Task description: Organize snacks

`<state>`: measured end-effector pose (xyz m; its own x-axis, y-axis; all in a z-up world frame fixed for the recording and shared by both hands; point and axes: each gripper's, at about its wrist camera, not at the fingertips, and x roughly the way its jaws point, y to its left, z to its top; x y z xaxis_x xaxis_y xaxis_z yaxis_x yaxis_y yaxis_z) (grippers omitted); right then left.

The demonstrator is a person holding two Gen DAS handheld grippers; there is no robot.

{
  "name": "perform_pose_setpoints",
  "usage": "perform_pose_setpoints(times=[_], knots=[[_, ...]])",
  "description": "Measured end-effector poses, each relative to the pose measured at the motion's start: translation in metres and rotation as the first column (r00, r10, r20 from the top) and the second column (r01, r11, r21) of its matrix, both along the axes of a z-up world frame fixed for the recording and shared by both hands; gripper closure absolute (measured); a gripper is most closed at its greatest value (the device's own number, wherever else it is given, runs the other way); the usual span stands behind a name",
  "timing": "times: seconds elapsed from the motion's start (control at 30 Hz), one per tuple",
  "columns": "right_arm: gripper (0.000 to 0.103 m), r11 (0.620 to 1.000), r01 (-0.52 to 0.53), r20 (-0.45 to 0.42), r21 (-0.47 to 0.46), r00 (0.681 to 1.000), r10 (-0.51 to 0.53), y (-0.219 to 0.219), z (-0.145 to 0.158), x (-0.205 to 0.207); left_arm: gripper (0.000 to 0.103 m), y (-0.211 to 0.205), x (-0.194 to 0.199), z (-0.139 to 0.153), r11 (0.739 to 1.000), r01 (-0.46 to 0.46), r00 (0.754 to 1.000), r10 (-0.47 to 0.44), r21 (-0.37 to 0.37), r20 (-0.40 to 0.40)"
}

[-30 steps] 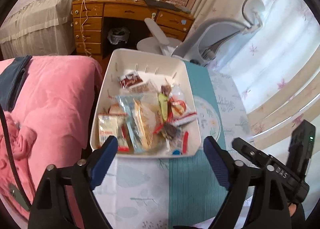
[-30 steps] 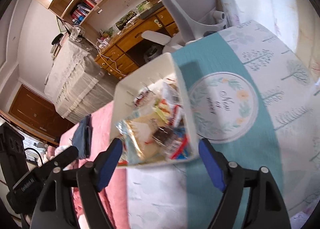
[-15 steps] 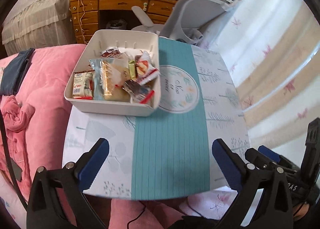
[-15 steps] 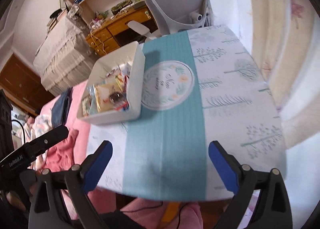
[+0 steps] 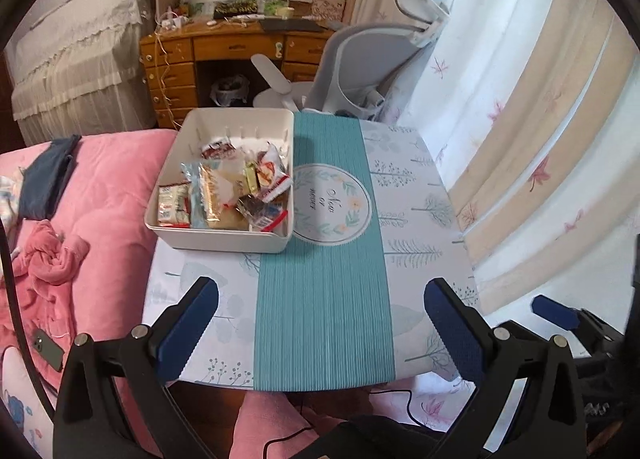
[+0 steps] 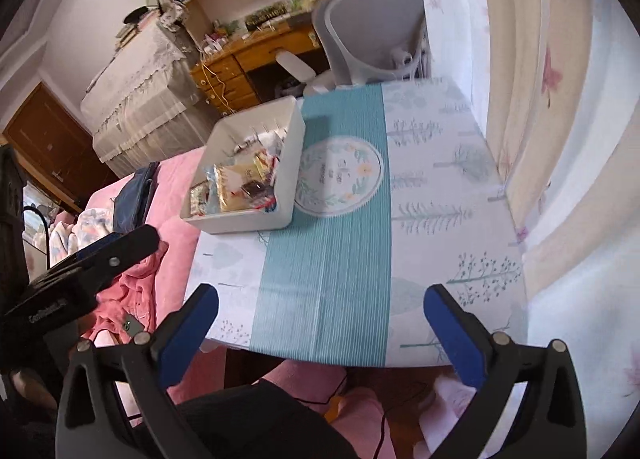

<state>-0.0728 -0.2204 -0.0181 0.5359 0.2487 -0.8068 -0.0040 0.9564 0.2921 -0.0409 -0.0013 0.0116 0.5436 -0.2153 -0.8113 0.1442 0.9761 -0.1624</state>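
- A white bin (image 5: 224,233) full of wrapped snacks (image 5: 224,191) sits at the far left corner of a small table (image 5: 416,227), its left wall along the table's left edge and its right wall touching the round emblem on the teal runner (image 5: 324,299).
- Every snack in view lies inside the bin; the rest of the cloth carries no loose packet, so the sorting looks finished or close to it.
- The left gripper (image 5: 320,323) hangs over the table's near edge, jaws spread wide with nothing between them, having just been opening.
- The right gripper (image 6: 322,323) hovers likewise above the near edge, jaws wide and empty, also just opened further; in its view the left tool shows at the lower left over the pink bedding (image 5: 100,227).
- Judged from here, the step in hand is backing off: best done by keeping both tools clear of the bin's near wall, so the heaped packets are not jogged over the rim.
- Count: one bin, one table, one runner, two grippers; roughly eight to ten packets, overlapped too much for a firm figure.
- Beyond stand one grey office chair (image 5: 372,71) and one wooden desk (image 5: 224,59).
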Motion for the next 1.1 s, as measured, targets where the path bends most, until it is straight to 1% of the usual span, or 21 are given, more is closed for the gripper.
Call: perform_pose_setpoints(times=[0.13,0.23,0.37,0.53,0.7,1.1], knots=[[0.000,0.999,0.014,0.073,-0.045,0.997,-0.011,0.011,0.017,-0.017,0.001,-0.001,-0.010,0.009,0.999,-0.026,0.999,0.026,0.022,0.038],[0.000,0.998,0.032,0.088,-0.059,0.996,-0.027,0.018,0.017,-0.026,0.001,-0.003,-0.021,0.011,0.998,-0.040,0.997,0.036,0.045,0.072],[0.000,0.998,0.038,0.062,-0.039,0.997,-0.036,0.020,0.010,-0.028,0.001,-0.006,-0.029,0.009,0.995,-0.068,0.995,0.062,0.076,0.081],[0.000,1.000,0.030,0.037,-0.008,0.999,-0.030,0.020,0.003,-0.026,0.001,-0.008,-0.035,0.011,0.992,-0.077,0.993,0.067,0.102,0.098],[0.000,1.000,0.016,0.018,-0.016,1.000,-0.016,0.026,0.000,-0.026,0.001,-0.008,-0.039,0.010,0.987,-0.102,0.989,0.088,0.121,0.115],[0.000,1.000,0.027,-0.001,-0.011,1.000,-0.027,0.020,-0.005,-0.025,0.001,-0.015,-0.040,0.009,0.988,-0.086,0.990,0.070,0.127,0.121]])
